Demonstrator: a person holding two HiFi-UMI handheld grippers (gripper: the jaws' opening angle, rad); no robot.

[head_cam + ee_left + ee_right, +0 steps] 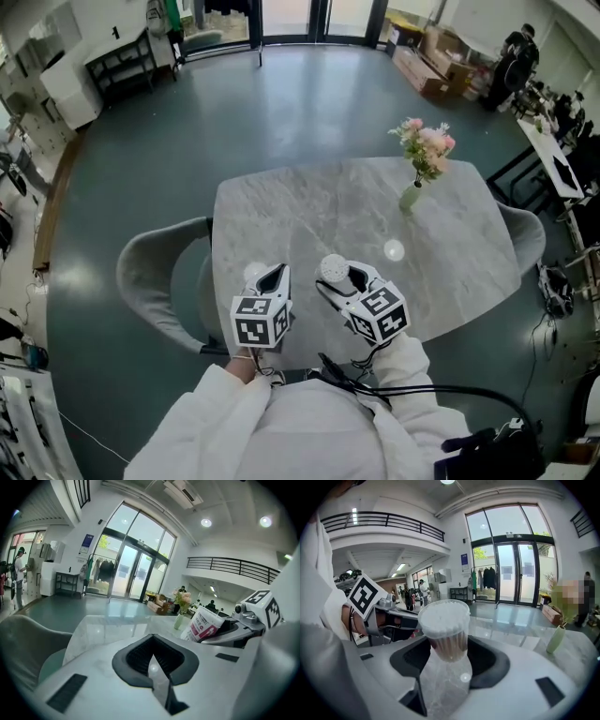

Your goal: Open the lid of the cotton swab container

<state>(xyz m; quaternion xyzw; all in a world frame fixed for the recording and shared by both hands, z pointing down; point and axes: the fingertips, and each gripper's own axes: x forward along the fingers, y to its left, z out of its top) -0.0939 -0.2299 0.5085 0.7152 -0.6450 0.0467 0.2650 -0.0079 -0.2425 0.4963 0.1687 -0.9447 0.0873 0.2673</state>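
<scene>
Grey marble surface [300, 206] ahead, grey chair [155, 272] tucked at its left edge; small vase of pink flowers [411, 195] standing well apart, toward the far right.

Both tools held up over the near edge, close side by side, not touching. Left gripper [275, 275]: jaws pressed together, nothing identifiable between them, only a pale sliver at the seam. Right gripper [339, 277]: jaws pinching the clear lower body of the cotton swab container [443, 625]; top end clear of the pads, white swab heads showing at the rim; pink-and-white label visible in the left gripper view.

Lid: cannot tell whether seated or already off; clear plastic, no distinct edge readable.

Judged step: present the container, bring the left jaws to the cap.

Notes for doing it well:
- keep the right pinch low and only as firm as needed; thin wall likely to flex;
- hold the container top-up, so no swabs spill;
- spread the left jaws before approach; take the rim edge only;
- pull up along the container axis, right side bracing against it;
- work low over the surface.
</scene>
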